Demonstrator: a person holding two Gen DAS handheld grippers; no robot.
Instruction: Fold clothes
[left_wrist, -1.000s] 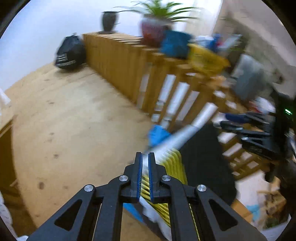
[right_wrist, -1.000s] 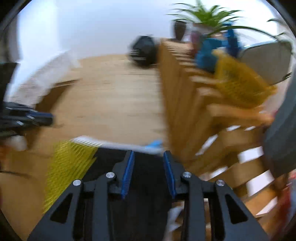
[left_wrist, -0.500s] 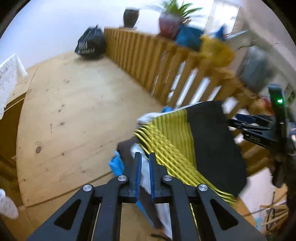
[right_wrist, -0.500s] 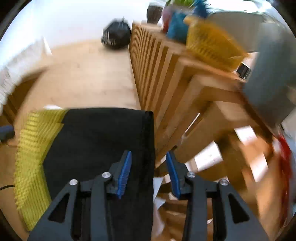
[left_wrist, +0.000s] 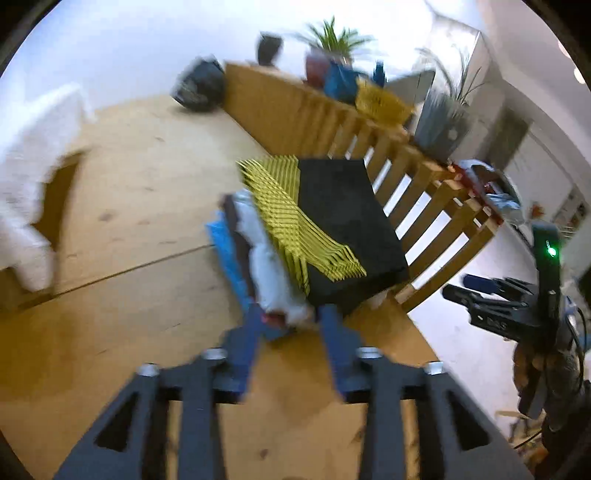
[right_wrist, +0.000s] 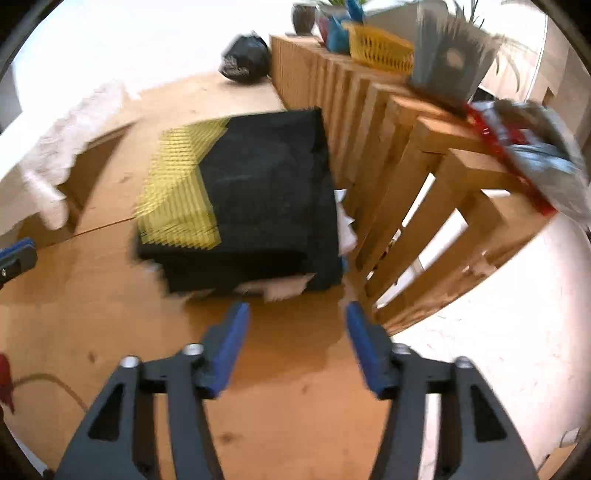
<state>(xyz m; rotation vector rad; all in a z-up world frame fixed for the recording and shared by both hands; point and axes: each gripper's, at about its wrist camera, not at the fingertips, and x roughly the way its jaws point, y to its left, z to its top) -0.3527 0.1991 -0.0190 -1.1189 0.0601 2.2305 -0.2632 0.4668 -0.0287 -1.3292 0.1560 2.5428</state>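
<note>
A: Where does the black and yellow garment (right_wrist: 255, 199) lie?

B: Folded flat on top of a stack of folded clothes (left_wrist: 258, 258) on the wooden surface (right_wrist: 288, 369), with its right side just beside the slatted wooden rail (right_wrist: 373, 147). Both tools are empty. The left hand-held gripper (left_wrist: 290, 325) has its jaws spread, with the near corner of the stack showing between the tips. The right hand-held gripper (right_wrist: 295, 317) is wide open, near the stack's front edge but apart from it.

A: So what might go wrong?

B: The stack looks uneven to me. White cloth (right_wrist: 284, 288) sticks out under the black layer at the front, and in the left view blue and pale layers jut out to the left. A nudge from either tip at the near edge could slide the top piece askew or spill the pile.

A: And the rail?

B: The surface ends just right of it, so anything pushed that way could slip through the slats.
</note>
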